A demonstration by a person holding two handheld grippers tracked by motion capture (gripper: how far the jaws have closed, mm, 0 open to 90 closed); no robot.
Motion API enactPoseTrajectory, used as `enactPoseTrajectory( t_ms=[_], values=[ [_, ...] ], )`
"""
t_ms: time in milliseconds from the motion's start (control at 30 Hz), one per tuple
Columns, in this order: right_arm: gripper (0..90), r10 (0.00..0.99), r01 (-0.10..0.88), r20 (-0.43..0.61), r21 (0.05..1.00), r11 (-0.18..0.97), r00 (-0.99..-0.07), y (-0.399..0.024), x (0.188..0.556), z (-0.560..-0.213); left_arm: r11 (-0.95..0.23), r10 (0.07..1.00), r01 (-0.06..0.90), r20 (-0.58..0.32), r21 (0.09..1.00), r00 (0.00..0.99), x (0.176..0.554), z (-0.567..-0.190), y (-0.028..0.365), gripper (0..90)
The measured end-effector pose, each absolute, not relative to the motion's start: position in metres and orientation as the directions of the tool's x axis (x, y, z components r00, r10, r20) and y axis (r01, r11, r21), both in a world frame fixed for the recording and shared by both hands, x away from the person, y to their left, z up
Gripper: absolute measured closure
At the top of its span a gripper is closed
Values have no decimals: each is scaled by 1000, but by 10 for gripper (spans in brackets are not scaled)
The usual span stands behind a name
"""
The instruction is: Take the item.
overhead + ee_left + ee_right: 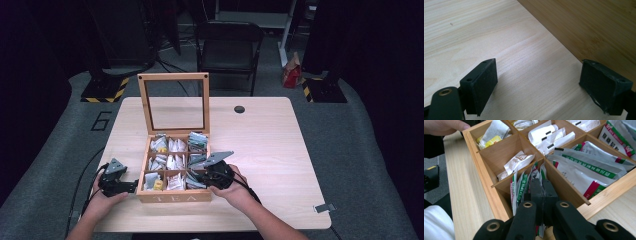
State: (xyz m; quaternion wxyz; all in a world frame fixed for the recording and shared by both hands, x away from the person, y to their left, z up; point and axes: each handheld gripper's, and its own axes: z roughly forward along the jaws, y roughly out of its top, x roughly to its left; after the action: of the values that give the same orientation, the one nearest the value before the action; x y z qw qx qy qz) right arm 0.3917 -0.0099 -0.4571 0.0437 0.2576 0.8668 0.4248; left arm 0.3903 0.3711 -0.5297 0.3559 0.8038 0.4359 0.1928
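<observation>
We see a wooden tea box (173,196) standing on the light wooden bench (270,150), its glass-paned lid (174,102) propped upright at the far side. The box is split into nine compartments, most of them stocked with tea sachets.

The right tool (543,192) reaches into the near right corner compartment of the box, as the high view has it. Its jaws are pressed together among the green-and-white tea sachets (520,186) that stand on edge there; we cannot tell whether a sachet is actually pinched between the pads. The neighbouring compartment holds larger silver packets with a green stripe (584,170), lying flat and overlapping. Another compartment holds a single white sachet (517,161) leaning against its wall, and white sachets with black marks (550,136) fill one beyond it.

The left tool (539,82) rests low over the bench just beside the left wall of the tea box, jaws spread wide with nothing between them. In the high view the left hand (102,202) holds it near the box's front left corner.
</observation>
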Motion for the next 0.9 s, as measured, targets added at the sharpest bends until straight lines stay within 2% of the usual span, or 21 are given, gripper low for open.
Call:
enactPoseTrajectory(
  t_ms=[900],
  values=[
    [900,467,389,157,801,455,-870,-21,392,-415,-363,840,566,-4,740,543,390,-530,371,142]
  ],
)
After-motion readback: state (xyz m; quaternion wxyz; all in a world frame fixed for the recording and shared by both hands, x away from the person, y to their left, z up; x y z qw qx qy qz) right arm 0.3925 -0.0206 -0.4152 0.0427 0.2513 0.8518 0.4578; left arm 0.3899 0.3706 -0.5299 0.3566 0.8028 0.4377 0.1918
